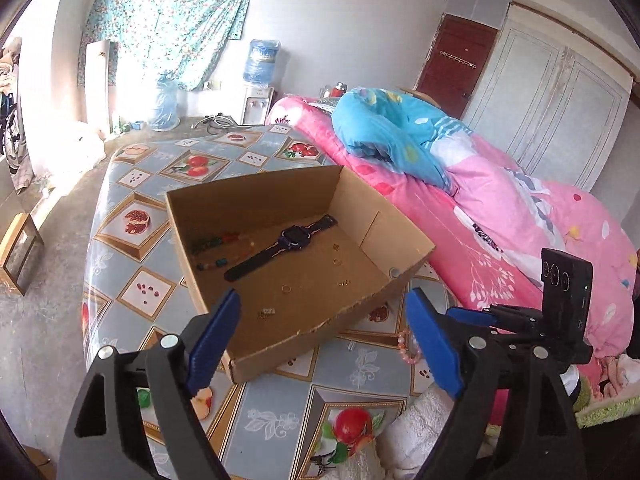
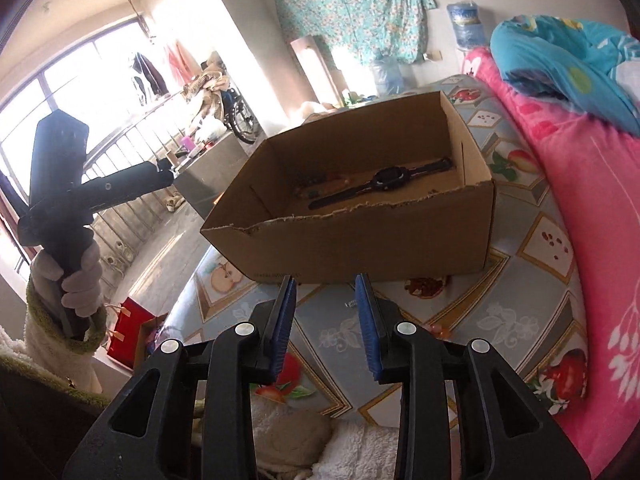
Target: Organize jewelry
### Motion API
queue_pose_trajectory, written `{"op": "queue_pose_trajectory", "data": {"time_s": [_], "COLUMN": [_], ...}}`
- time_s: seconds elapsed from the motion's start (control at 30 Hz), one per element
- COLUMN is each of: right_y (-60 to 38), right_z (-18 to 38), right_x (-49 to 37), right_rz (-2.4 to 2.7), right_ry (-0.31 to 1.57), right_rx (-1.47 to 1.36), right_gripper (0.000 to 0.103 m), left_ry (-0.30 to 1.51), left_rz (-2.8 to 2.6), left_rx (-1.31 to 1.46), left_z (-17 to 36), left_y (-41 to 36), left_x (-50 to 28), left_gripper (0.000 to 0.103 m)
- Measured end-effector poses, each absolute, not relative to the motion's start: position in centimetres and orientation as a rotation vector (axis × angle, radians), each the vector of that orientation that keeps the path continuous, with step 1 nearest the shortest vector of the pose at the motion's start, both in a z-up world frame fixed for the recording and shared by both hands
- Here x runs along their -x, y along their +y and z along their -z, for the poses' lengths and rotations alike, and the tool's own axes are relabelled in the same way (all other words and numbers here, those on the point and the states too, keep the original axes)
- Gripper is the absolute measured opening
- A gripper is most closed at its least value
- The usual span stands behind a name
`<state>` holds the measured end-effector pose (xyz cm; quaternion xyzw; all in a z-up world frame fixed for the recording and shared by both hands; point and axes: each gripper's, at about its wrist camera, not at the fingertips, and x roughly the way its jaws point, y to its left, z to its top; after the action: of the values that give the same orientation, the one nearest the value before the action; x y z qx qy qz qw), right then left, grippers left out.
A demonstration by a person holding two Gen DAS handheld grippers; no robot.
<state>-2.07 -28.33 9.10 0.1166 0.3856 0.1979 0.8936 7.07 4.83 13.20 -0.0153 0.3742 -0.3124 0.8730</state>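
Observation:
An open cardboard box (image 1: 260, 200) (image 2: 360, 240) stands on a table covered with a fruit-pattern cloth (image 1: 272, 392) (image 2: 340, 336). Inside lie a black watch (image 1: 284, 246) (image 2: 388, 178), coloured bead bracelets (image 1: 218, 242) and small gold rings (image 1: 286, 289). My left gripper (image 1: 323, 296) hovers over the box's torn near edge, open wide and empty. My right gripper (image 2: 325, 279) is open with a narrower gap, nothing between its blue pads (image 2: 285, 320), just short of the box's front wall. A pink bead bracelet (image 1: 410, 348) (image 2: 438, 330) and a small silver piece (image 1: 351, 346) (image 2: 351, 303) lie on the cloth outside the box.
A pink quilt (image 1: 500, 208) (image 2: 580, 184) with a blue one (image 1: 392, 128) on top borders the table on the right. The other gripper's black body (image 1: 566, 284) is at far right; a gloved hand (image 2: 82, 284) holds the left tool. A red bag (image 2: 128, 332) sits on the floor.

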Motion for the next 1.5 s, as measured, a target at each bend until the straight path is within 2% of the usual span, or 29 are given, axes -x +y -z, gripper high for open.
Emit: {"op": "queue_pose_trajectory", "data": {"time_s": [0.2,0.33,0.47,0.63,0.7,0.8,0.97,1.1,1.5], "right_y": [-25.2,-23.7,-23.2,-23.5,-23.8,-24.2,-24.4,-24.1,-23.1], "right_z": [-5.6,-4.4,-3.5,-2.6,-2.4,-2.1,-1.6,-1.1,-0.5], "right_x": [2.2,1.5,0.1,-1.7,-2.3,-3.1,-4.1,-4.5,-4.2], "right_rz": [-0.355,-0.323,-0.326,-0.289,-0.273,-0.251,-0.246,-0.242,-0.281], "right_ry": [0.855,0.874,0.896,0.918,0.924,0.936,0.958,0.971,1.012], "right_rx": [-0.116,-0.04,-0.03,-0.064,-0.076,-0.096,-0.115,-0.103,-0.059], "right_gripper": [0.028,0.028,0.028,0.027,0.019,0.013,0.009,0.004,0.001], "left_ry": [0.874,0.956,0.992,1.044,1.069,1.064,1.074,1.073,1.062], "left_rz": [0.516,0.391,0.361,0.298,0.276,0.248,0.235,0.233,0.229], "left_rx": [-0.015,-0.133,-0.172,-0.159,-0.143,-0.151,-0.152,-0.151,-0.145], "left_z": [-7.0,-1.4,1.4,3.3,4.0,4.4,4.6,4.6,4.5], "left_y": [4.9,3.3,2.3,1.4,1.3,0.9,0.5,0.2,-0.2], "left_x": [-3.6,-3.7,-4.6,-6.2,-6.7,-6.7,-6.9,-7.0,-7.1], "left_gripper": [0.087,0.087,0.087,0.087,0.087,0.09,0.098,0.098,0.098]}}
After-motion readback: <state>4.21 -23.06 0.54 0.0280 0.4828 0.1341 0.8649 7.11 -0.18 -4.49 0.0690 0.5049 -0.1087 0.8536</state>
